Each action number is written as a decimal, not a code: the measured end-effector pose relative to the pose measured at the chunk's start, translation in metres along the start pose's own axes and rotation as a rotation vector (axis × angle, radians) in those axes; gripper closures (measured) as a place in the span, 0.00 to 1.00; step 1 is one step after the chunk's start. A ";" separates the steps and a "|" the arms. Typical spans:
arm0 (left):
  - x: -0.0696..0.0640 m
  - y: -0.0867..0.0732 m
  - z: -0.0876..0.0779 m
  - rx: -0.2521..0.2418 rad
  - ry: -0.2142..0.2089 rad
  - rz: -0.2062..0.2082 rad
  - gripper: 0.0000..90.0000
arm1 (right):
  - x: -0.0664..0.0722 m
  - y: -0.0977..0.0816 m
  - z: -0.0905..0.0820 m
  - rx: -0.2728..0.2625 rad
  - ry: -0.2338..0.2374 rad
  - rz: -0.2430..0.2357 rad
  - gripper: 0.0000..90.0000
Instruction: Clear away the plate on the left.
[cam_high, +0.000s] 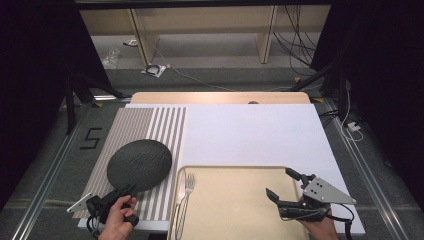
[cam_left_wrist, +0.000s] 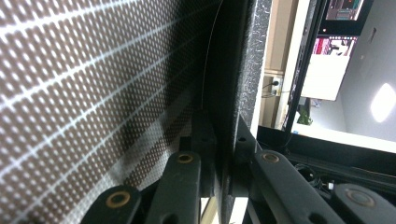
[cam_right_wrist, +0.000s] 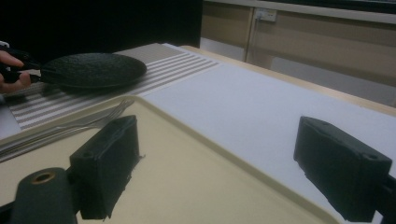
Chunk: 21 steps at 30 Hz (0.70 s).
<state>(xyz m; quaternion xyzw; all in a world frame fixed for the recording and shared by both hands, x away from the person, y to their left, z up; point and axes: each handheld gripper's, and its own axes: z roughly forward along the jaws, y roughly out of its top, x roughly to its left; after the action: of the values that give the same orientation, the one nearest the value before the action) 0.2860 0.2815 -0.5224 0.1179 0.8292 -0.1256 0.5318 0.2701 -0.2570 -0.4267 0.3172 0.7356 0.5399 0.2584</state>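
high view: left gripper (cam_high: 121, 192), lower left, pinches the near rim of the dark plate (cam_high: 140, 164) on the striped mat (cam_high: 152, 120). a "5" (cam_high: 91, 138) marks the floor at left. right gripper (cam_high: 281, 184), lower right, jaws spread over the bare tray (cam_high: 235, 205); a fork (cam_high: 188, 187) lies at its left edge. the white sheet (cam_high: 250, 132) lies open beyond.

left gripper view: jaws pressed on the plate's (cam_left_wrist: 233, 70) edge, mat (cam_left_wrist: 84, 84) filling the left.

right gripper view: jaws wide apart over the tray (cam_right_wrist: 187, 172), plate (cam_right_wrist: 93, 69) upper left.

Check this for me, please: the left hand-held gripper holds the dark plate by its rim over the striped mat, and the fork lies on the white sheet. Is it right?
Not quite. The fork lies in the beige tray, along its left edge, not on the white sheet; the high view shows it. The rest stands: the left hand-held gripper holds the dark plate by its rim over the striped mat.
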 end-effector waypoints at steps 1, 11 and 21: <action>-0.001 -0.001 0.000 0.004 -0.003 -0.001 0.94 | 0.000 0.000 0.000 0.001 -0.001 -0.001 0.17; -0.004 -0.006 -0.001 0.040 -0.019 0.011 0.94 | 0.000 0.000 -0.001 0.001 -0.002 -0.002 0.17; -0.007 -0.014 -0.001 0.087 -0.039 0.013 0.93 | -0.001 0.000 -0.001 -0.002 -0.003 -0.003 0.17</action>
<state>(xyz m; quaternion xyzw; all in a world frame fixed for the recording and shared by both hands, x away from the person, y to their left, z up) 0.2830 0.2679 -0.5142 0.1440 0.8115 -0.1603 0.5431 0.2698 -0.2579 -0.4263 0.3167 0.7352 0.5398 0.2604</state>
